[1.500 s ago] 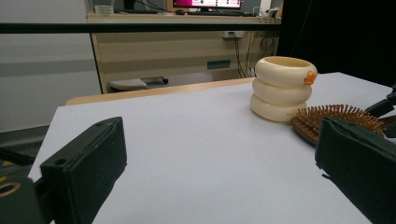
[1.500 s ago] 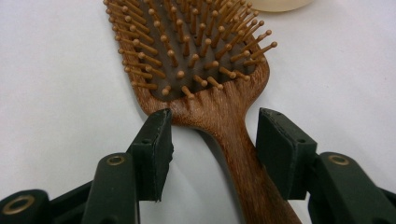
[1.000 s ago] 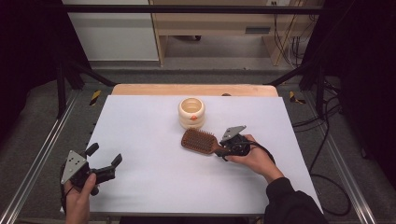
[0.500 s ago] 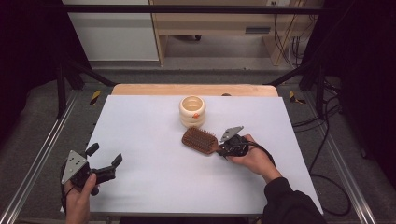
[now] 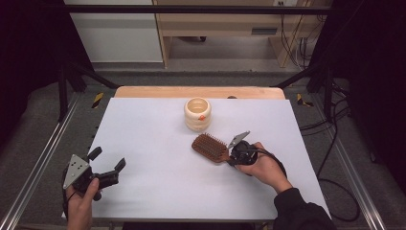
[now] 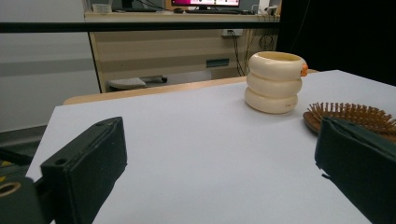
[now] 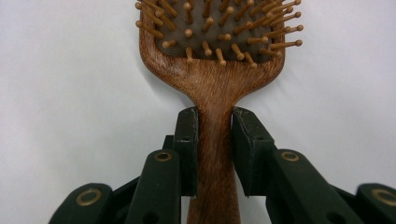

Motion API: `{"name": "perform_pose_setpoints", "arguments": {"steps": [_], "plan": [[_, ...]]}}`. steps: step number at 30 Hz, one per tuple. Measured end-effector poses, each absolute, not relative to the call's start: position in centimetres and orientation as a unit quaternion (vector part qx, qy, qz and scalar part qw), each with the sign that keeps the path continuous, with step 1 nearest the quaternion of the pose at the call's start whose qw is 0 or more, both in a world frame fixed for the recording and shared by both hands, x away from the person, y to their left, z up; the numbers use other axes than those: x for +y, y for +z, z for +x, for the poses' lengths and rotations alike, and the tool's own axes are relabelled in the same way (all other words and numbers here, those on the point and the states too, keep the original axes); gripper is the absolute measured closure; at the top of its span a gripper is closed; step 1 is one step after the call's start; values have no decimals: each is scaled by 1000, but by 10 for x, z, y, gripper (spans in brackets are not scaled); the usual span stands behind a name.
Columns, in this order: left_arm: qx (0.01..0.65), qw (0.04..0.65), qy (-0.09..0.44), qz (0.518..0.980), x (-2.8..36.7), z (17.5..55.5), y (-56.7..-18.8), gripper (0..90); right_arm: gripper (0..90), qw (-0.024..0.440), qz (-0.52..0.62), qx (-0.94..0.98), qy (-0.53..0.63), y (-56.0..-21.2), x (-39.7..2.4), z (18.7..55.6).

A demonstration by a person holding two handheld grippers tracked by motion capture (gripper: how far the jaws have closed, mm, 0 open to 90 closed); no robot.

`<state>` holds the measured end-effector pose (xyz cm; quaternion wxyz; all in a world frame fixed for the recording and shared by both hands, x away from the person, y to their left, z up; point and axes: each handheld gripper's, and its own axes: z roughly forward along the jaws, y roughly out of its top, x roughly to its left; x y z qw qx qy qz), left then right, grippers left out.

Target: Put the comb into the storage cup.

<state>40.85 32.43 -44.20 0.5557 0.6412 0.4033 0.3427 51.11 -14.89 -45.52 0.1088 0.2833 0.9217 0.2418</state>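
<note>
We see one wooden hairbrush (image 5: 211, 148) and one cream cup (image 5: 197, 114) on the white table (image 5: 143, 143). Our right gripper (image 7: 214, 116) has just squeezed the brush's handle between its jaws. Our left gripper (image 5: 106, 166) stands wide open, holding nothing.

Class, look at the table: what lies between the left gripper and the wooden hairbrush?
Nothing: in the high view only bare white table lies between the left gripper and the hairbrush. The cream cup stands farther back.
</note>
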Motion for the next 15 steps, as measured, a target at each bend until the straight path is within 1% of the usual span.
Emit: {"name": "perform_pose_setpoints", "arguments": {"steps": [6,15], "plan": [[403,555,343,642,323,408,-442,22,722,101,295,923,225,-453,-155,502],[403,555,343,642,323,409,-442,23,697,89,302,927,202,-454,-149,505]]}}
